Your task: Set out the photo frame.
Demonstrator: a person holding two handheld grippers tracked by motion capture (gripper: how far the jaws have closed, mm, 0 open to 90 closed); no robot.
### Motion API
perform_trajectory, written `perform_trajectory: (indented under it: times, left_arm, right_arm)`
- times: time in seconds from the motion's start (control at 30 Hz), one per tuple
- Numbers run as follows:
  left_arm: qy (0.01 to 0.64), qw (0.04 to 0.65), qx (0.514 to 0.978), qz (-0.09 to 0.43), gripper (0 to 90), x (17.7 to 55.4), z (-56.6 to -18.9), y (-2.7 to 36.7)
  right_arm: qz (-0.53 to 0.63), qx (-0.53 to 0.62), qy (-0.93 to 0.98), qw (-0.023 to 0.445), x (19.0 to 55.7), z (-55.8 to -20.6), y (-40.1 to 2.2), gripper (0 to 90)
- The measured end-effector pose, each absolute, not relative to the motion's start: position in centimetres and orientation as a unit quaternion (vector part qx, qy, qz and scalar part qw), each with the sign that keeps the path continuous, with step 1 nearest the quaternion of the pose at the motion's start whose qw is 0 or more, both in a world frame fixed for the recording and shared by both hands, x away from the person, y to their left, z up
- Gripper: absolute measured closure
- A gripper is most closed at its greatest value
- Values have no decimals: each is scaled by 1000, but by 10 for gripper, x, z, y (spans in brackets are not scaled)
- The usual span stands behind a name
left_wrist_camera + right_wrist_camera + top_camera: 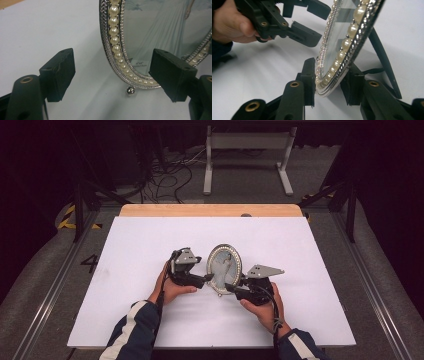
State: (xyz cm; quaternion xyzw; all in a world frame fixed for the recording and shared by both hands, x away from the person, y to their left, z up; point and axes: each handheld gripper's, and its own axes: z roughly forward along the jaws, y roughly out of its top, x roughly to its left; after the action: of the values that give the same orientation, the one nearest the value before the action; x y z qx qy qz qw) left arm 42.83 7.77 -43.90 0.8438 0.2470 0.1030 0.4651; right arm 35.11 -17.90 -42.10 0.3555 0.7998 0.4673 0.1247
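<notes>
An oval silver photo frame [224, 267] rimmed with pearls stands upright on the white table top [150, 315], propped on its black back leg [384, 57]. My left gripper [209, 278] is open at the frame's left edge. In the left gripper view its jaws [113, 65] stand wide, with the pearl rim [117, 45] and a small ball foot [130, 90] beyond them. My right gripper [229, 287] sits at the frame's lower right. In the right gripper view its jaws [329, 75] straddle the bottom rim [332, 72], one pad in front and one behind, not clamped. The left gripper [319, 23] shows there too.
The white board lies on a wooden table whose far edge [210, 210] shows. Beyond it on the floor are a white metal stand [248, 150] and loose cables [165, 175]. Metal rails [60, 280] run along both sides.
</notes>
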Motion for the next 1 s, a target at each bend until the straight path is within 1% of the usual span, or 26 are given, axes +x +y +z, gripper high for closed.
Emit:
perform_trajectory:
  times: [0.13,0.23,0.37,0.43,0.57,0.67,0.73,0.9,0.93,1.0]
  left_arm:
    - [255,475,836,99,233,434,-438,77]
    - [257,486,831,89,257,437,-438,76]
    - [242,495,831,78,289,438,-439,75]
    - [241,502,828,74,330,438,-439,76]
    - [235,506,827,69,360,438,-439,76]
    - [229,506,829,66,375,437,-438,75]
    - [229,508,828,63,381,438,-439,76]
    - [220,512,829,53,433,437,-438,75]
    - [217,510,830,54,457,436,-438,75]
    - [217,511,830,56,458,436,-438,74]
  right_arm:
    - [473,345,797,148,341,-415,-183,640]
    - [476,342,794,164,335,-413,-186,652]
    - [488,348,783,168,330,-413,-192,670]
    - [493,347,778,175,328,-411,-193,676]
    - [501,350,769,184,326,-409,-194,694]
    - [502,354,766,190,326,-409,-194,725]
    - [505,355,763,192,326,-408,-194,727]
    - [508,357,759,196,326,-408,-196,749]
    - [508,358,758,197,326,-408,-196,757]
    - [508,359,757,197,326,-408,-196,762]
